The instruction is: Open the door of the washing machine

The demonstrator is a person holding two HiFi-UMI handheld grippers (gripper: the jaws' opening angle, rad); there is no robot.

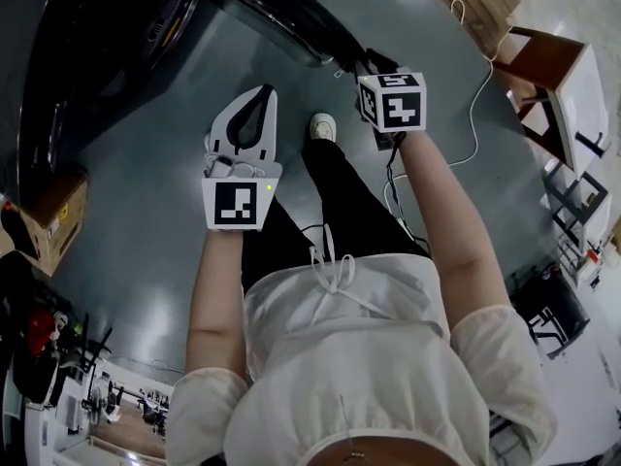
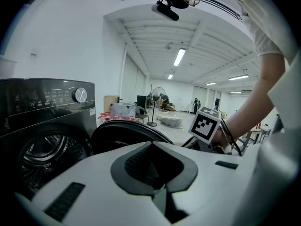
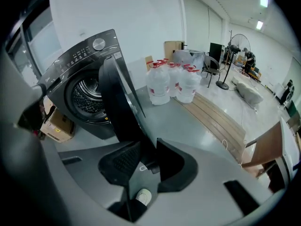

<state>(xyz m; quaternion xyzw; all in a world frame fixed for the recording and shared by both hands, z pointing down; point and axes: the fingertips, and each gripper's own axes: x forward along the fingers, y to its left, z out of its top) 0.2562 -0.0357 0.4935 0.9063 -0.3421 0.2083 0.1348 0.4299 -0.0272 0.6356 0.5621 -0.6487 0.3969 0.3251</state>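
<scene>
The dark washing machine fills the top left of the head view, its round door swung out from the front. In the right gripper view the drum is uncovered and the door stands edge-on toward me. My right gripper has that door's edge between its pads and looks shut on it; from above, the right gripper meets the door's rim. My left gripper hovers over the floor with its tips together and nothing in it. The left gripper faces the door and drum.
A cardboard box sits on the floor left of the machine. Large water bottles and wooden planks lie beyond the door. A white cable trails across the grey floor. The person's shoe is below the grippers; furniture stands right.
</scene>
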